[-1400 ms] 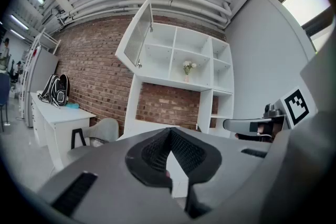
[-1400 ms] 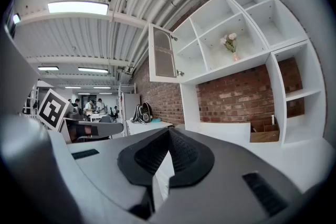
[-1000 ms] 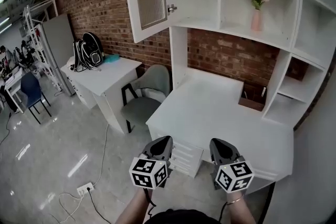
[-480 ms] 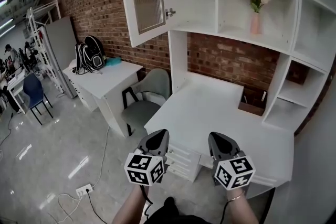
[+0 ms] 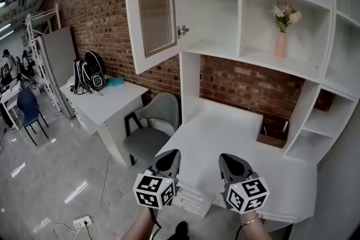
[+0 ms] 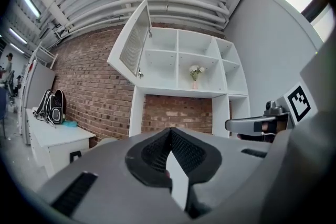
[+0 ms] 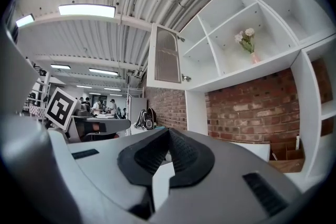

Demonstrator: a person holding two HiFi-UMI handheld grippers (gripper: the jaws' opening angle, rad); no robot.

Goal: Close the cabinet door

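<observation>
Well below the open white-framed, ribbed-glass cabinet door (image 5: 154,5), left claw (image 5: 167,159) and right claw (image 5: 232,163) sit clenched, empty; a hard shove might slam it, rattling glass.

This is a big workshop hall with a home study set up in one corner: a white desk (image 5: 225,132), cabinet (image 5: 264,59) and vase (image 5: 279,45) against a brick wall (image 5: 95,8). Further off are a ribbed metal ceiling (image 7: 94,39), tube lamps (image 7: 85,10), racks (image 5: 38,42) and people (image 7: 97,106).
</observation>
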